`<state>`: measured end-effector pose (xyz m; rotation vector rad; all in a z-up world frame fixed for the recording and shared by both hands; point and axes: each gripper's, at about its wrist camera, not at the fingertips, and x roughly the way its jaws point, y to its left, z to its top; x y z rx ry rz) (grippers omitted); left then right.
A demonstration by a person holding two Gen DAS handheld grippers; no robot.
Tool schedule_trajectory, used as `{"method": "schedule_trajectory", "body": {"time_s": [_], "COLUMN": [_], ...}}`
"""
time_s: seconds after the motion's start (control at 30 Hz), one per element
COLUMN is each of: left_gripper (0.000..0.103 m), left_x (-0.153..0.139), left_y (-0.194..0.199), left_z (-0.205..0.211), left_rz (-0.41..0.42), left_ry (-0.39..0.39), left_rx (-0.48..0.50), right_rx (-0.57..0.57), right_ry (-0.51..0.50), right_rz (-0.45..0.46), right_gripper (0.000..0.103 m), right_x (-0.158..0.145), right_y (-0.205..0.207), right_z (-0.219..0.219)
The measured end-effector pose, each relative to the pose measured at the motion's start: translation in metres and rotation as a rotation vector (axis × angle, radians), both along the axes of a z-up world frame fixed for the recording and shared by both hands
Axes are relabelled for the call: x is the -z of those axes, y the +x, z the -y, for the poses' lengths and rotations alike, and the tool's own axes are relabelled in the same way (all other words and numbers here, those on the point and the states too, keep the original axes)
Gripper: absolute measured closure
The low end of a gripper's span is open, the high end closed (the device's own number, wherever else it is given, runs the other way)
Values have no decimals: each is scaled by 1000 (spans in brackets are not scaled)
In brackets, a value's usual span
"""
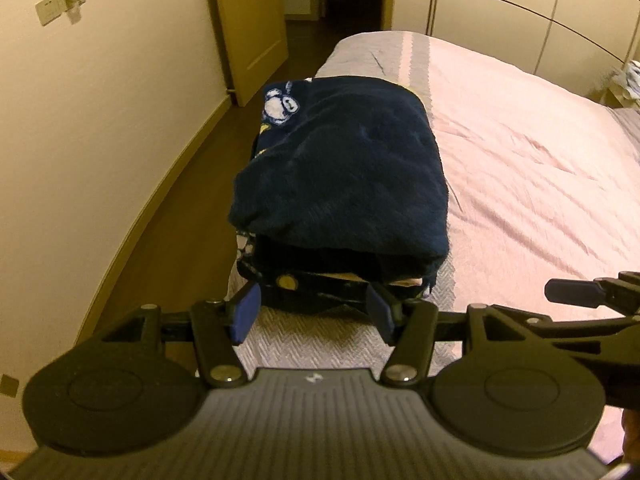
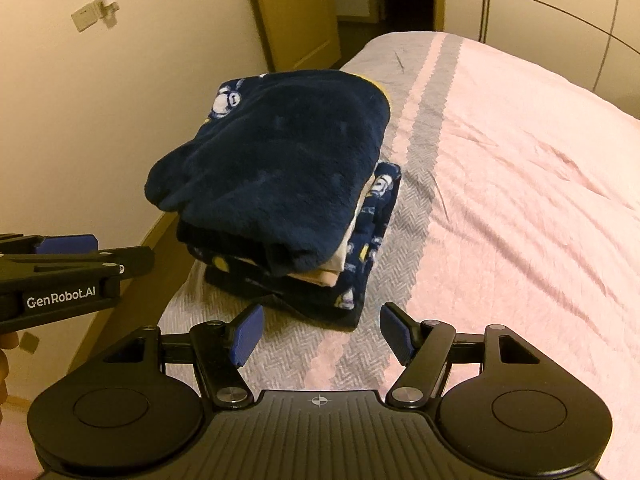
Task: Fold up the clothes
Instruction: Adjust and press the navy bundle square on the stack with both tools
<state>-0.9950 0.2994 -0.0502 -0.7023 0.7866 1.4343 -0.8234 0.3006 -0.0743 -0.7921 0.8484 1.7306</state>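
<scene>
Both tools are hanging just short of the pile with their blue pads spread apart and nothing between them: the left tool [image 1: 312, 312] is sitting close against the near edge of the folded clothes [image 1: 340, 184], its fingers flanking the bottom layers without pinching them, while the right tool [image 2: 322, 334] is hovering released over the grey herringbone strip of the bedspread, a little back from the pile. Part of a hand [image 2: 6, 364] is showing at the left edge of the right wrist view, beneath the left tool's body. Folded into a thick stack, the navy fleece clothes are lying near the left edge of the bed [image 1: 520, 184], a plain dark layer on top and patterned layers with white and yellow prints peeking out below. Beyond them the pink bedspread is stretching away, rumpled. A wooden floor [image 1: 192, 184] is running alongside, then a cream wall [image 1: 100, 100], an open door [image 1: 248, 28] and pale wardrobe fronts [image 1: 520, 8].
</scene>
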Motion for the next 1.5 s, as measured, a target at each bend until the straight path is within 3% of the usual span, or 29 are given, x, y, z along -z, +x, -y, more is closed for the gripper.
{"method": "schedule_trajectory", "body": {"time_s": [0.2, 0.37, 0.5, 0.63, 0.77, 0.9, 1.03, 1.17, 1.3, 1.5], "left_gripper": [48, 51, 59, 61, 67, 67, 66, 64, 63, 63], "left_x": [4, 2, 2, 2, 2, 28, 54, 78, 97, 71], "left_y": [0, -25, -31, -36, -42, -31, -21, -20, -24, -30], "left_z": [-10, -54, -114, -175, -236, -267, -296, -299, -299, -297], "left_rz": [22, 47, 71, 95, 119, 95, 71, 20, -8, 62], "left_ry": [-13, 5, 6, 7, 7, -37, -83, -86, -85, -65], "left_rx": [-9, 39, 111, 184, 257, 284, 310, 322, 315, 287], "right_rx": [-13, 38, 106, 135, 146, 137, 109, 90, 91, 136], "right_ry": [-6, 9, 53, 101, 135, 122, 25, -30, -26, 6], "right_rz": [-19, -68, -119, -149, -159, -147, -134, -63, -17, -32], "right_gripper": [35, 35, 36, 63, 76, 77, 77, 78, 79, 79], "right_x": [7, 12, 9, 0, -5, 5, 32, 65, 75, 58], "right_y": [11, 10, 2, -15, -28, -38, -52, -72, -84, -79], "right_z": [-14, -51, -93, -142, -193, -233, -261, -265, -263, -258]}}
